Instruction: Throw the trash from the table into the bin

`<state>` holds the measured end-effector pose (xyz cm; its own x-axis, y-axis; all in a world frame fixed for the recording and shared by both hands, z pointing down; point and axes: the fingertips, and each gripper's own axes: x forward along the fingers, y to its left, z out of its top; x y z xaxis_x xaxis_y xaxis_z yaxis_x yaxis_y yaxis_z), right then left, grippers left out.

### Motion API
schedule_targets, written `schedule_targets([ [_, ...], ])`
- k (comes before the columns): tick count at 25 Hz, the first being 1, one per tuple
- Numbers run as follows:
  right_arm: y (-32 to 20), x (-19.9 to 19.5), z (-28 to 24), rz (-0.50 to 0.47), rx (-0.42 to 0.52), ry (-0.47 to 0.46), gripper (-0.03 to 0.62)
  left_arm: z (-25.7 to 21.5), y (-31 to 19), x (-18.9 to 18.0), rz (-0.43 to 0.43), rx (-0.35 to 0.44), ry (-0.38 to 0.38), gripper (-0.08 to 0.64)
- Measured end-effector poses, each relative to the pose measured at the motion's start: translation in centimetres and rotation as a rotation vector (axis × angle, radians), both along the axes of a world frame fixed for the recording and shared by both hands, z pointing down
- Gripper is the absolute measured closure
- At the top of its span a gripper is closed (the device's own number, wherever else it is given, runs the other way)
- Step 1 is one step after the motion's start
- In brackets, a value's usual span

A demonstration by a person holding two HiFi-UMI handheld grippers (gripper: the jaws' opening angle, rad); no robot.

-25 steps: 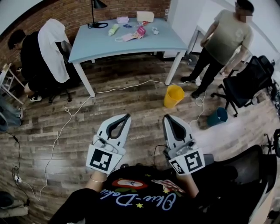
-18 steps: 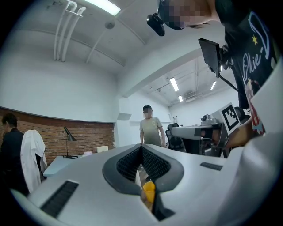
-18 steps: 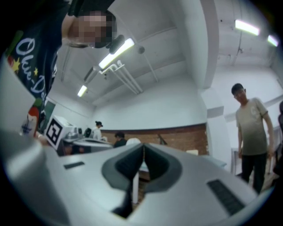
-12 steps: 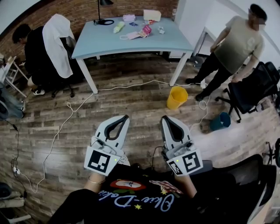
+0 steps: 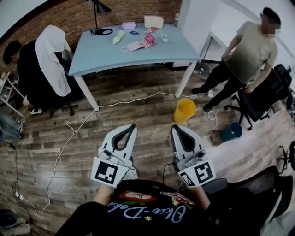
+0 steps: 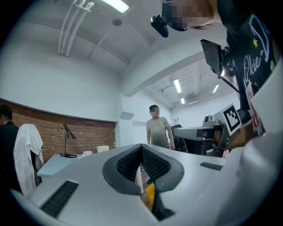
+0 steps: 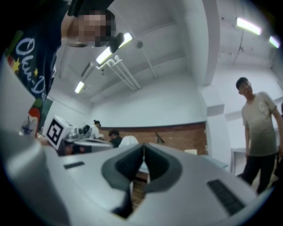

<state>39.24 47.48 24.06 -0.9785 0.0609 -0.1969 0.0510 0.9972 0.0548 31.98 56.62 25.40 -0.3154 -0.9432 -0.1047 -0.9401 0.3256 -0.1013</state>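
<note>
Your left hand-held gripper (image 5: 132,127) and right hand-held gripper (image 5: 175,128), low in the frame, both have jaws together and empty. Above them to the right, the yellow bin (image 5: 184,110) stands on the wooden floor (image 5: 138,119). Trash (image 5: 138,41) litters the tabletop (image 5: 138,56) at top centre.

Blue table (image 5: 138,57), scattered trash (image 5: 136,45), black lamp (image 5: 102,8)
</note>
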Motion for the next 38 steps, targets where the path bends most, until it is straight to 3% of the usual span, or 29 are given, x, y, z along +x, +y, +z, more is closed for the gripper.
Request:
schedule_targets([
  [7, -0.7, -7.2, -0.5, 0.008, -0.013, 0.005, 0.584, -0.8, -1.7, -6.8, 0.044, 0.003, -0.023, 0.549],
  [15, -1.2, -13.6, -0.7, 0.065, -0.009, 0.034, 0.584, -0.7, -1.6, -14.0, 0.069, 0.030, 0.034, 0.549],
  [19, -1.9, -16.3, -0.9, 0.110, -0.056, 0.015, 0.584, -0.7, -1.1, -16.9, 0.089, 0.043, 0.062, 0.549],
  [24, -0.8, -19.6, -1.4, 0.089, -0.041, 0.019, 0.584, -0.2, -1.2, -19.2, 0.116, 0.029, 0.059, 0.549],
  [29, -1.9, -20.8, -0.7, 0.111, -0.029, 0.055, 0.584, 0.5, -2.2, -21.2, 0.131, 0.047, 0.110, 0.549],
  [33, -3.9, -22.3, 0.0, 0.119, -0.048, 0.066, 0.584, 1.2, -3.3, -22.9, 0.108, 0.026, 0.117, 0.549],
  [38, -6.8, -26.9, -0.4, 0.074, -0.082, 0.033, 0.584, 0.8, -5.5, -26.6, 0.061, 0.015, 0.093, 0.549],
])
